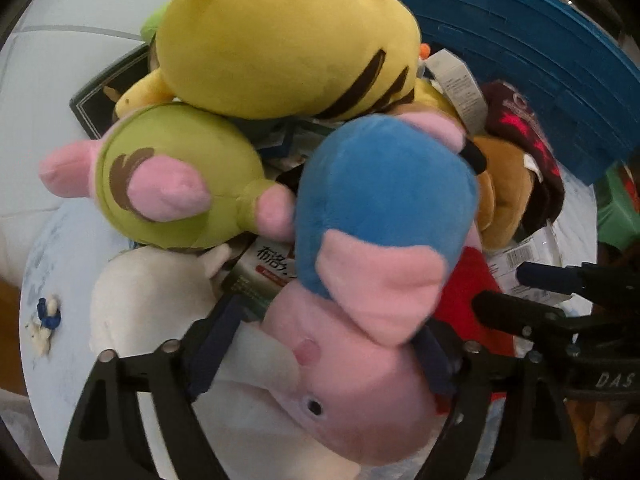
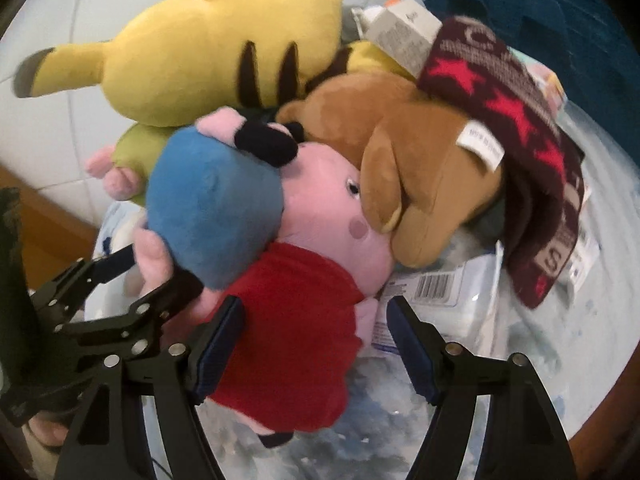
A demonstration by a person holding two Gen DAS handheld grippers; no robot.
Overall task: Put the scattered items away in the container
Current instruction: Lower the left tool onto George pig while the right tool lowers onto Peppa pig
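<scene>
my left claw [image 1: 316, 360] is closed on the pink pig plush w/ blue top [image 1: 384, 208], its pads pressing both sides of the pink head low in the left view. my right claw [image 2: 316, 344] is spread open; its left pad touches the pig in red dress [image 2: 296, 320], the right pad is apart from it, near a barcode packet [image 2: 436, 292]. in the right view i also see the left claw [image 2: 160, 280] at the blue pig's arm. the toys lie in a heap: yellow striped plush [image 1: 280, 40] at top, green-pink plush [image 1: 168, 176] at left, brown dog plush [image 2: 424, 184] under a dark star scarf [image 2: 500, 92]. the blue container [image 1: 540, 60] stands behind the heap, at upper right, touching or not i cannot tell.
</scene>
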